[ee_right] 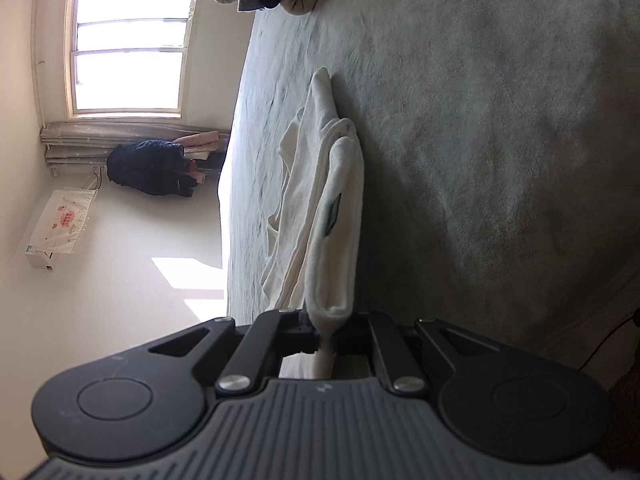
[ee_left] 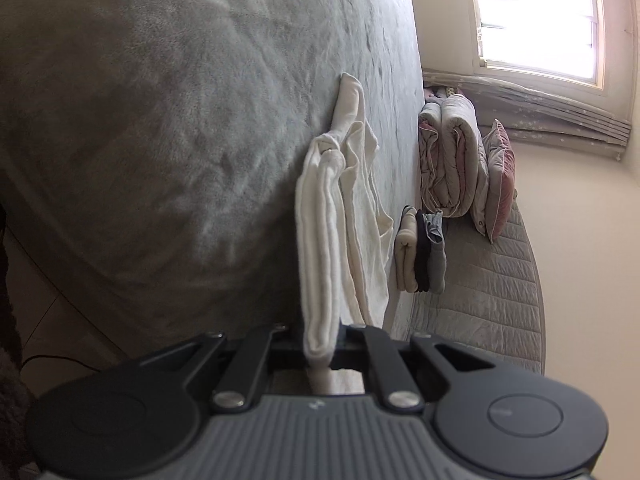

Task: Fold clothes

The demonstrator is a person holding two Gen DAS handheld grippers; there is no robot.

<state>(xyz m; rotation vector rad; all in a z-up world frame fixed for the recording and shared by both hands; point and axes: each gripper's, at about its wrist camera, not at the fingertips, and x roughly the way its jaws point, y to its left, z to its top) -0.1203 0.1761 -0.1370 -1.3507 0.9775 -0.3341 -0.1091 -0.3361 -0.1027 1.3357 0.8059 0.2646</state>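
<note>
both tongs (ee_left: 320, 354) (ee_right: 326, 334) grip cream garment (ee_left: 340, 200); only right shows its dark, perhaps printed, patch (ee_right: 333, 212).

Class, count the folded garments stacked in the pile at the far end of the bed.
3: cream, black, grey, side by side; more may be hidden.

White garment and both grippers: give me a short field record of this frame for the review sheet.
garment: white garment, partly folded, lifted along one edge over the grey bedspread
left gripper: shut on the garment's fold
right gripper: shut on the same garment
finished items: folded stack near the rolled quilt
stage: fold under way
</note>
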